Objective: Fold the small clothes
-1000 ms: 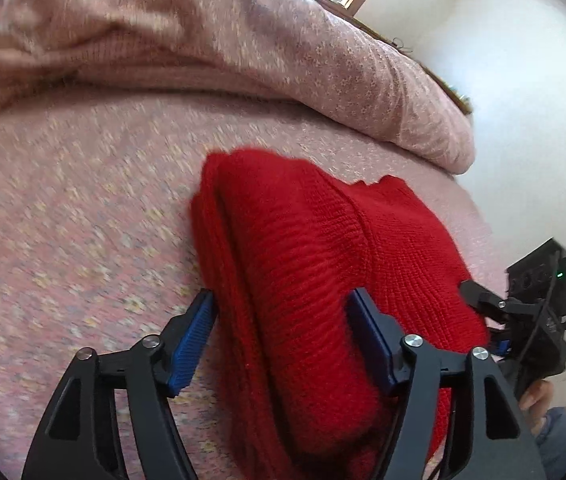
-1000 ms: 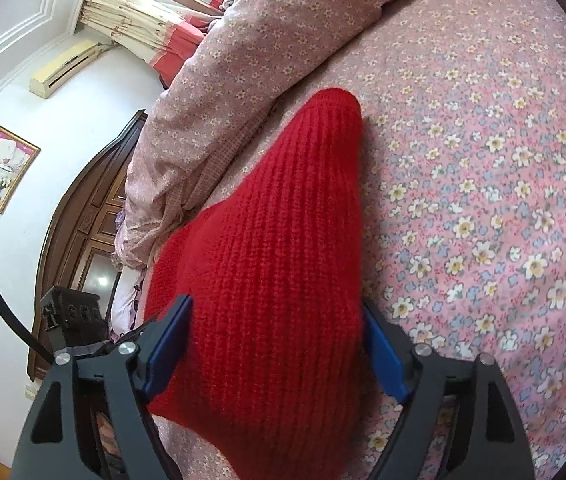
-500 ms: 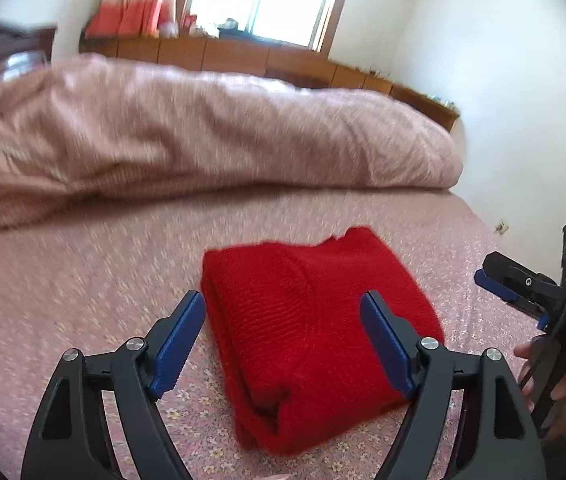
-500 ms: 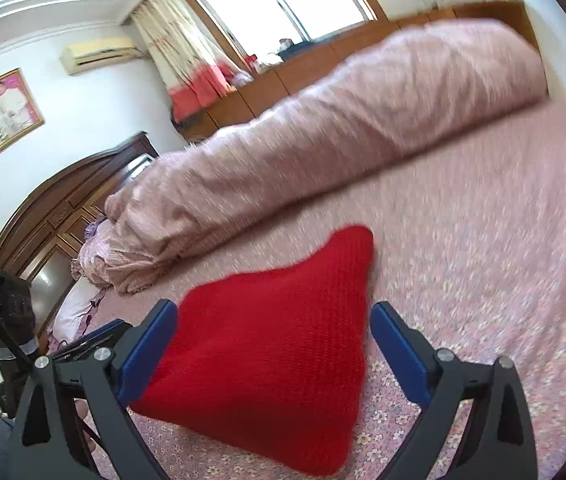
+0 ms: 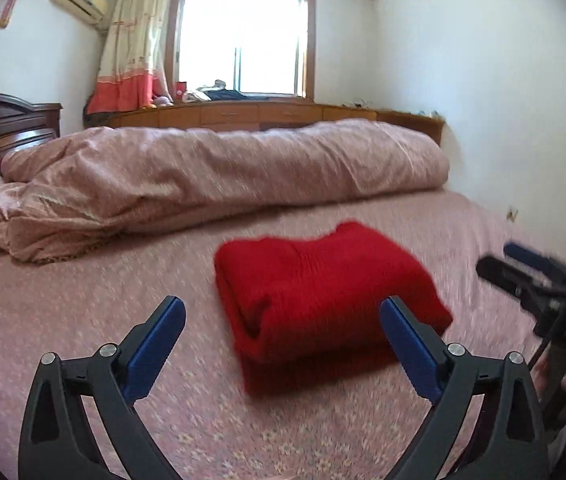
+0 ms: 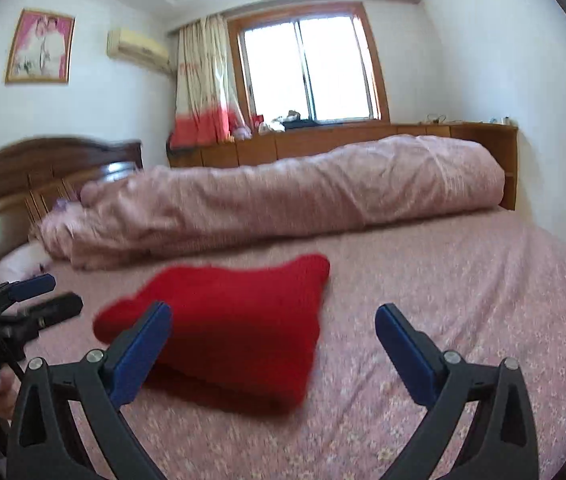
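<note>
Red knit sweater (image 5: pixel 323 296) lay folded, frame centre, on floral bedsheet (image 5: pixel 83 320). Left gripper (image 5: pixel 283 328) and right gripper (image 6: pixel 273 334) had just been opening; jaws wide, nothing between. Best retreat: clear upward, avoid snagging top layer, leave stack square.

Bright window (image 5: pixel 243 44) daylight, motion blur, fisheye edges

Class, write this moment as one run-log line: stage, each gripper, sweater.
stage: fold done | left gripper: open, empty | right gripper: open, empty | sweater: folded, on bed
</note>
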Demonstrator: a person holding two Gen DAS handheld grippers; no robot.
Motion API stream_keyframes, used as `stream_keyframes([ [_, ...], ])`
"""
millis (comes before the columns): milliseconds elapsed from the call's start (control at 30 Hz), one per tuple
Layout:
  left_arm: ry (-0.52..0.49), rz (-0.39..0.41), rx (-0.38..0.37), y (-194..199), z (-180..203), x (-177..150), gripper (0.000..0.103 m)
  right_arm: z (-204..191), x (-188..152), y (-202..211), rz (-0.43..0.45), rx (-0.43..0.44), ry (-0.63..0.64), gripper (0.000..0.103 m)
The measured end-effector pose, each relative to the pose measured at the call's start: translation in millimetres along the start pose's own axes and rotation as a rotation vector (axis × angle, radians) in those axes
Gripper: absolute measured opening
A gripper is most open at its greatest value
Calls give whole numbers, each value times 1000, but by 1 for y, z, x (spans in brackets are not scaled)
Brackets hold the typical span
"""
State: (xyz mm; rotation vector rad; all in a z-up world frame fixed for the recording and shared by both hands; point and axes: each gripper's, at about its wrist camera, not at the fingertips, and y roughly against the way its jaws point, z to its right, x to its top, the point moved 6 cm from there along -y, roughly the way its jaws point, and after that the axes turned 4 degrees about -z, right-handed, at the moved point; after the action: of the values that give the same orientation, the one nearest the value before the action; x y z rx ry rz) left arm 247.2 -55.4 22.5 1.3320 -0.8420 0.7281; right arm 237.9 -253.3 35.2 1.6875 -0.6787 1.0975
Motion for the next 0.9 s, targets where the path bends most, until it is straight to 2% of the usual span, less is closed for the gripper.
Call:
stream_keyframes([
  [133, 16, -14, 9, -22, 0, -17, 95, -4, -12, 1, 53, -9, 59, 103],
  [200, 36, -9, 24, -31, -3, -25, 96, -3, -22, -7, 32, -10, 52, 103],
  [267, 34, -41, 30, -41, -2, -32, 96, 0, -33, -17, -1, -1, 35, 103],
  [533, -3, -93, 21, -50, 8, -37, 97, 10, -40, -31, -58, 50, -32, 103],
  [900, 30, -88, 19, -46, 3, -39, 98, -4, -43, -38, -89, 38, 27, 103],
])
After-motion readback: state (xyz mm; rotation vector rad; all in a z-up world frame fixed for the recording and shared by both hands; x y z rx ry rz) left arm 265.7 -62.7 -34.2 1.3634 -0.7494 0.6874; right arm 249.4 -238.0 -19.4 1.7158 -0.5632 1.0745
